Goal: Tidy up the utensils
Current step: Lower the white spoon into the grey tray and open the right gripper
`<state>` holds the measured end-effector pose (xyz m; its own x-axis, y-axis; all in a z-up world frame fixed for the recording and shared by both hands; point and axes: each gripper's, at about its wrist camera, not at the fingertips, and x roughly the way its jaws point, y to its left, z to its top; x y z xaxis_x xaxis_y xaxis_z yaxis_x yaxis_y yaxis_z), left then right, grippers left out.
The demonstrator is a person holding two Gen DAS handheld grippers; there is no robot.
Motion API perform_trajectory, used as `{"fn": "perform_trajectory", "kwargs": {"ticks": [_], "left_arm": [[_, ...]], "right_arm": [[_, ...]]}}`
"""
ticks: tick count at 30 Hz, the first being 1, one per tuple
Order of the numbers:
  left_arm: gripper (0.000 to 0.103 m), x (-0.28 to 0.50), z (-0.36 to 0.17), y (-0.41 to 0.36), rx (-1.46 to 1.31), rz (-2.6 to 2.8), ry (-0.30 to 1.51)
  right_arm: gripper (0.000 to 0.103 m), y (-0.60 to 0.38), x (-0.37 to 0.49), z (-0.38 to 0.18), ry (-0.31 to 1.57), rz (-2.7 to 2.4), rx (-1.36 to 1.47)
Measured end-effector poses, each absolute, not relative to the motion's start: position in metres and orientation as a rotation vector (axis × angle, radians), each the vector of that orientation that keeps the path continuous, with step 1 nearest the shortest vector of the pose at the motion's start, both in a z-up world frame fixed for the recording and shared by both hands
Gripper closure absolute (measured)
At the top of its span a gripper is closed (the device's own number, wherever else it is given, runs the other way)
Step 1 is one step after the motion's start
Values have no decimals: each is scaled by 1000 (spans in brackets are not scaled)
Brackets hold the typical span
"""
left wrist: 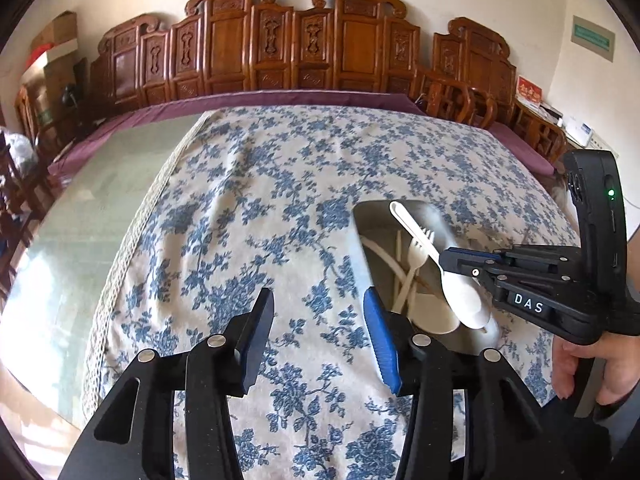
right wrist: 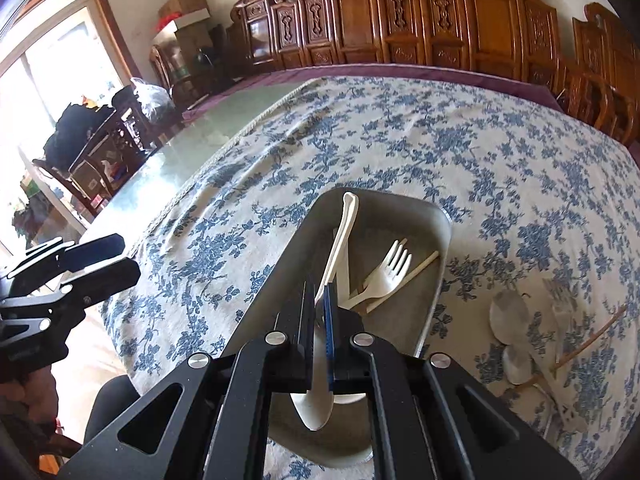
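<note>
My right gripper (right wrist: 320, 300) is shut on a white plastic spoon (right wrist: 340, 232), held over a grey tray (right wrist: 436, 224); it also shows in the left wrist view (left wrist: 452, 258) with the spoon (left wrist: 464, 292) above the tray (left wrist: 368, 216). In the tray lie a white fork (right wrist: 388, 272), a chopstick (right wrist: 416, 270) and other white utensils. My left gripper (left wrist: 320, 320) is open and empty above the floral cloth, left of the tray; it appears at the left edge of the right wrist view (right wrist: 108, 260).
Loose white spoons (right wrist: 508, 316), a fork (right wrist: 560, 312) and chopsticks (right wrist: 592, 340) lie on the blue floral tablecloth (left wrist: 260, 184) right of the tray. Bare glass tabletop (left wrist: 88, 208) lies to the left. Carved wooden chairs (left wrist: 280, 48) line the far side.
</note>
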<state>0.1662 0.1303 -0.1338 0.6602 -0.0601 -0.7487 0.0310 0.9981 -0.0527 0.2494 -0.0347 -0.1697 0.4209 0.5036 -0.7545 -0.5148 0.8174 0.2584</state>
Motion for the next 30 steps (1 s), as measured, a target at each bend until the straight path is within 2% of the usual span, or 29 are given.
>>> {"fn": "perform_trajectory", "kwargs": {"ticks": [12,21,23,30], "left_arm": [[59,168,-143,143,-47,-20,862],[58,163,-136,130,-30,-47,844],[47,160,-133,122,-23,-60,830],[47,161,-128,90,4,-108,823]], "right_arm": [[96,-18,255,-193,1006,646,34],[96,-46,244,-176,939,662,34],[96,-58,238,-171,920,658,26],[96,-134,220,-167,876,581,-25]]}}
